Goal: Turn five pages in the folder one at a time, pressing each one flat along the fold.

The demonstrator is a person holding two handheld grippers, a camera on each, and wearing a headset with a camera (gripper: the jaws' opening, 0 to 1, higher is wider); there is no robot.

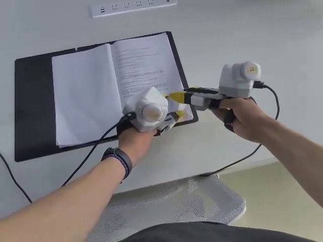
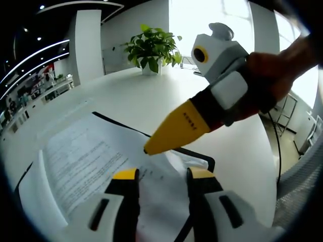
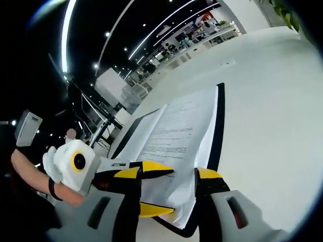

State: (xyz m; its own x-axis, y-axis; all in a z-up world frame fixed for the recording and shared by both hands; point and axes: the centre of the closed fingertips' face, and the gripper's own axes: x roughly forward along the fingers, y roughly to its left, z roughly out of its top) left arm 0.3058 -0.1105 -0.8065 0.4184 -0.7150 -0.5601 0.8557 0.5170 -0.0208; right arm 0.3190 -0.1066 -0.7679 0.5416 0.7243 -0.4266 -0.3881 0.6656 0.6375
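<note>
**Two grippers at the corner of the right page**

The folder (image 1: 30, 101) lay open on the white counter (image 1: 242, 35). Both grippers met at the lower outer corner of its right page (image 1: 146, 65). The left gripper (image 2: 163, 174) had its fingers released and spread wide, with the printed sheet lying between and beyond them. Whether the tips touched the paper, I cannot tell. The right gripper (image 3: 169, 174) was also unclenched. The page corner sat in the gap between its fingers, and the edge of the black cover (image 3: 218, 126) ran just outside one finger.

I judge this placing was meant to separate a single sheet. The free corner is where paper lifts most easily, and a second gripper close by can steady the rest of the stack.

The paper was thin, white and matte, with fine printed lines, and the stack curved softly down toward the fold (image 1: 115, 75). The cover looked flat and stiff, with rounded corners. The fingers ended in yellow wedge-shaped tips of smooth, hard-looking plastic, which probably slide easily on one sheet.
</note>
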